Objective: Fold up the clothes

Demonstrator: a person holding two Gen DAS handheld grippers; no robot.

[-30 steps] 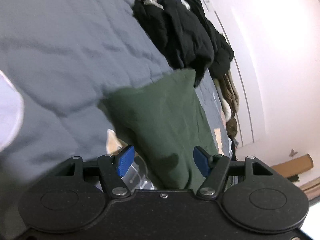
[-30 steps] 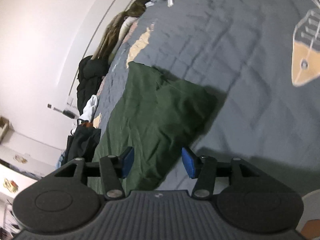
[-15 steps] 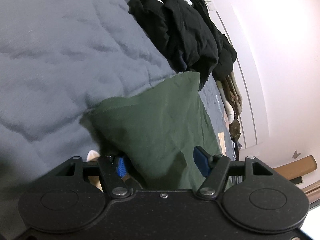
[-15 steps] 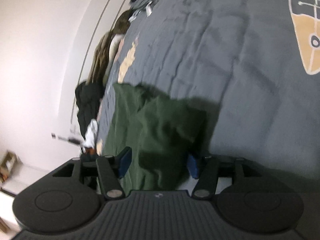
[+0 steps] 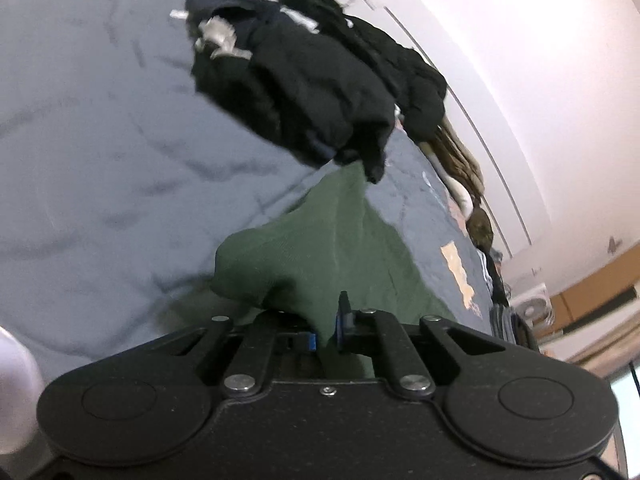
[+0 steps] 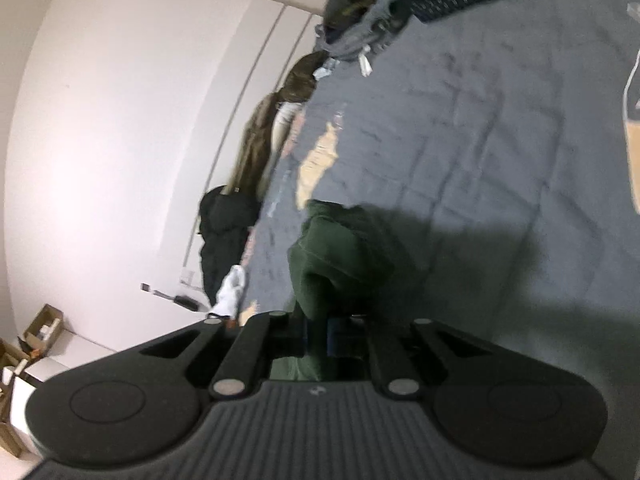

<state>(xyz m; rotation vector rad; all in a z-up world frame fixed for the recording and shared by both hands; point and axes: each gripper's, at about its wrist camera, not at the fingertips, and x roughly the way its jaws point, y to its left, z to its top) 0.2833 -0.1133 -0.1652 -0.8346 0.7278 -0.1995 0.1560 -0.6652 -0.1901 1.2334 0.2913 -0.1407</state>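
Surface: grey-blue quilted bedspread (image 5: 100, 152), covering a bed that fills most of both views; tan printed patches show on it.
Background: pale wall (image 5: 540, 80) along the far side of the bed, with cardboard boxes (image 6: 40, 328) on a low white ledge in the right wrist view.
Task item: dark green garment (image 5: 340, 248), lying on the bedspread between the two grippers; its near edges are lifted off the quilt and bunched where they are gripped.
Left gripper (image 5: 325, 334): jaws closing, nearly together; a pinched fold of the green garment sits between the blue pads (image 5: 340, 324), and the cloth rises from the pads in a peaked ridge.
Right gripper (image 6: 318, 330): jaws closing, nearly together; a thick gathered bunch of the same garment (image 6: 340, 256) is clamped between them. The pads are mostly hidden by cloth and shadow.
Contact: each gripper touches only the green garment; neither rests on the bedspread.
Other clothing: black garments (image 5: 320, 92) heaped on the bedspread beyond the green garment, one corner overlapping its far tip in the left wrist view; brown and olive clothes (image 6: 260, 140) piled along the wall side of the bed; a further dark heap (image 6: 360, 12) at the far end.
Image quality: both views are motion-blurred.
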